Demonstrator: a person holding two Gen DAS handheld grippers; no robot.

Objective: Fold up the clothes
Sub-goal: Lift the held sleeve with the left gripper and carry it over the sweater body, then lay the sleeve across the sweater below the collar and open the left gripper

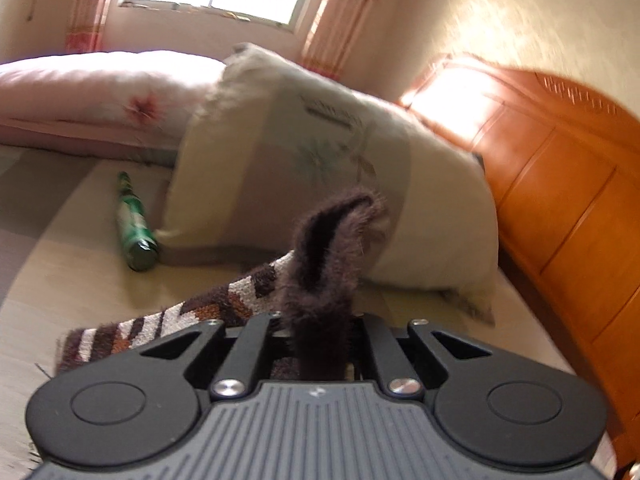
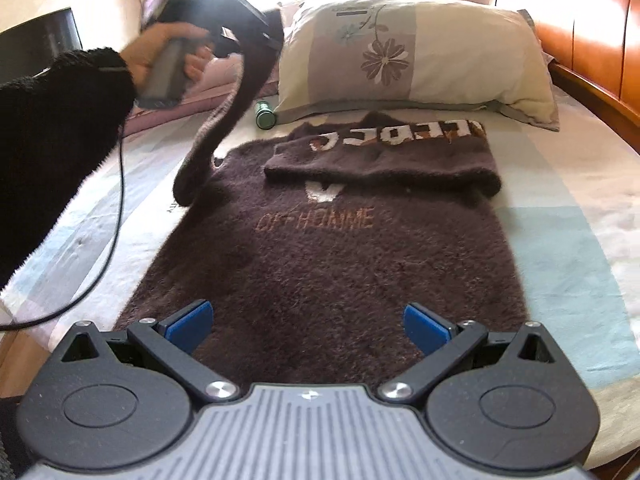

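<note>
A dark brown fuzzy sweater [image 2: 320, 272] lies flat on the bed, its lettering upside down to me. One sleeve [image 2: 380, 156] is folded across the chest. The other sleeve [image 2: 228, 120] rises off the bed in an arc up to my left gripper [image 2: 268, 32], held high at the left by a hand [image 2: 160, 56]. In the left wrist view that gripper [image 1: 316, 320] is shut on the sleeve, and the cuff [image 1: 332, 232] sticks up past the fingers over the patterned knit [image 1: 192, 316]. My right gripper [image 2: 308, 324] hangs open just above the sweater's near hem, blue pads [image 2: 192, 320] apart with nothing between them.
A flowered pillow [image 2: 420, 52] lies at the head of the bed beside an orange wooden headboard [image 2: 592, 40]. A green bottle [image 2: 265, 114] rests by the pillow's left corner. A black cable [image 2: 116, 216] hangs from the left hand over the bed's left edge. A pink quilt [image 1: 100, 92] lies farther back.
</note>
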